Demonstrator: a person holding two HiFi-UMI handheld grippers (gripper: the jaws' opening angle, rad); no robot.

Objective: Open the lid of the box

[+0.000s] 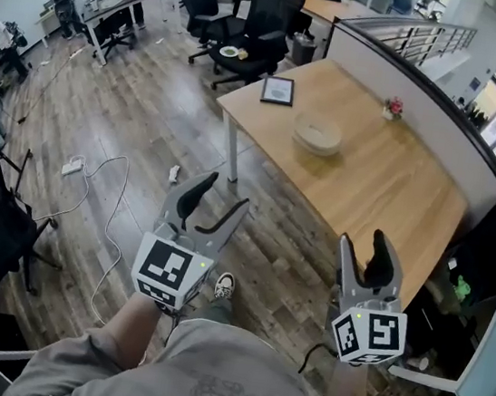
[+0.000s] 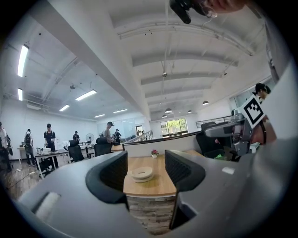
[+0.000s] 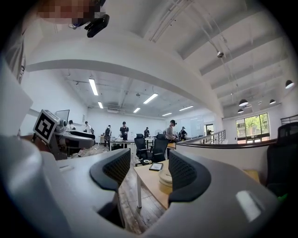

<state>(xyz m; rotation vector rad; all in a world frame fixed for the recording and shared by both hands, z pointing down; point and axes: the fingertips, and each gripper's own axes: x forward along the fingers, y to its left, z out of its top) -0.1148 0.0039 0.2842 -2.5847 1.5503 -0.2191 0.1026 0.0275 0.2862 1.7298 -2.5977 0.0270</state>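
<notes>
Head view had my left gripper [image 1: 227, 191] and right gripper [image 1: 363, 240] well apart from the box [image 1: 317, 134] on the tabletop [image 1: 385, 198]. Both jaws gaped empty.

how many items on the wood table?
3: round lidded box in the centre, flat dark frame at the far-left corner, small flower pot by the partition. Near edge partly hidden behind the right gripper.

A pale wooden tabletop [image 1: 386, 194] on white legs [image 1: 230, 149] stands on a plank floor [image 1: 147, 133]. Three things lie on it, well apart from one another. A round, shallow cream box [image 1: 317, 134] with its lid on sits toward the far half. A flat dark rectangle with a light frame [image 1: 278, 90] lies near the far left corner. A small pot of reddish flowers [image 1: 392, 108] stands by the far right edge.
</notes>
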